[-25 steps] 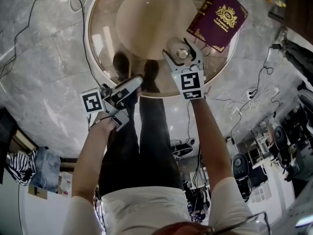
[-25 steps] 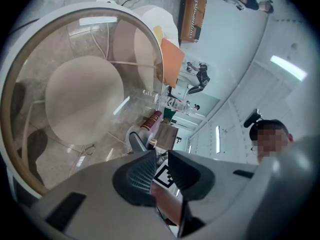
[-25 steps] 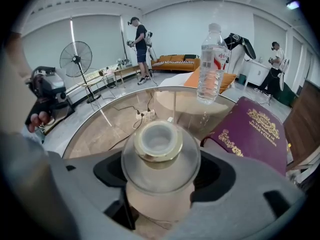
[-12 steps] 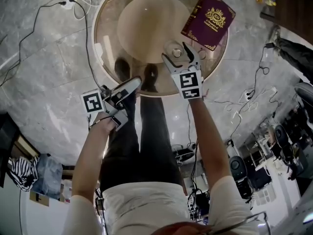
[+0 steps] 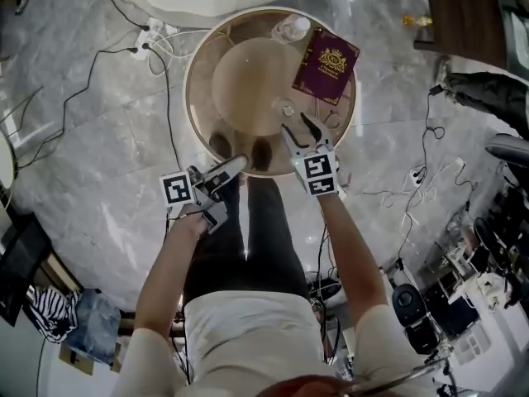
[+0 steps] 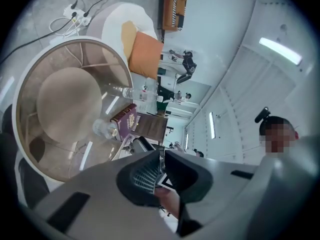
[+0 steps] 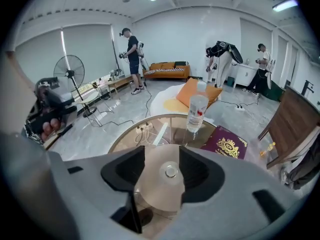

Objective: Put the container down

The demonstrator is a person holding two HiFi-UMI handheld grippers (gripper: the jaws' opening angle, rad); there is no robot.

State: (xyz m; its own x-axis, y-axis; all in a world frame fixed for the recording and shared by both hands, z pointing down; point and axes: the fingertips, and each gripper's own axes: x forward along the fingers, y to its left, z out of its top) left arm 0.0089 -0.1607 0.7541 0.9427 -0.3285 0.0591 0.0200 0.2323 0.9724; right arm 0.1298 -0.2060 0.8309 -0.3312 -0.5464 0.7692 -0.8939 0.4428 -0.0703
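Note:
A small clear container with a round cap stands on the round glass table, in front of a maroon book. My right gripper is just short of it, jaws apart and closing, with nothing gripped. In the right gripper view the container shows past the right gripper, lying beyond its jaws. My left gripper hangs at the table's near edge. Its jaws are closing and almost together, with nothing between them. In the left gripper view the left gripper points toward the container.
A clear water bottle stands at the table's far side beside the book. A power strip and cables lie on the marble floor to the left. A dark wooden piece of furniture stands at the right. Other people stand farther back in the room.
The right gripper has drawn back from the container, which stays on the glass, and its jaws have narrowed. The head view has pulled back, so the whole table shows. The left gripper has barely moved.

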